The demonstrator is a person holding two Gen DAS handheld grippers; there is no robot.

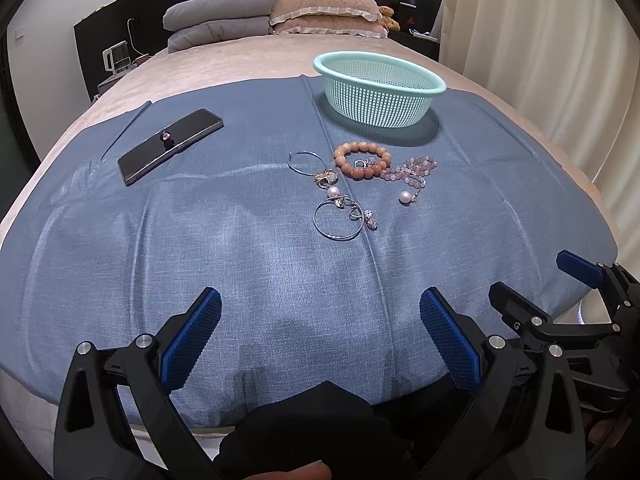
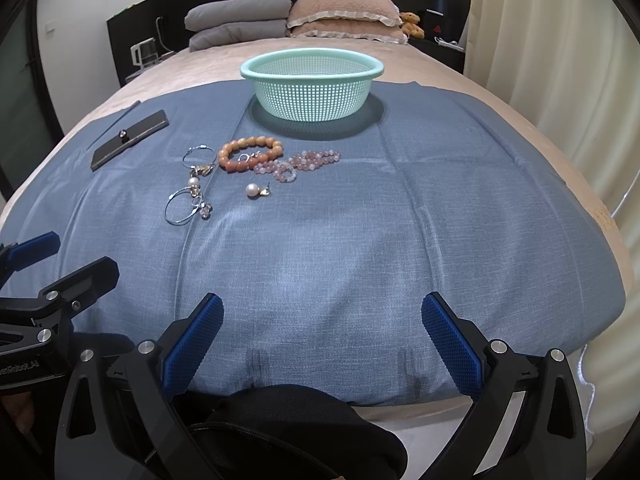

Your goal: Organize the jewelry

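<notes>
so both the left gripper (image 1: 320,332) and right gripper (image 2: 322,336) hang wide open and empty, well short of the jewelry. probably start with the orange beaded bracelet (image 2: 250,153) lying just before the mint green mesh basket (image 2: 312,84); pinch one side, lift cleanly.

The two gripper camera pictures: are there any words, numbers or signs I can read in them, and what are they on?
"...enRobot_AI": white letters on the black body of the left gripper, at the left edge of the right wrist view; the start is cut off.
Red mark on the dark box beside the bed: too small to read.
Phone, basket, jewelry: no text seen.
</notes>
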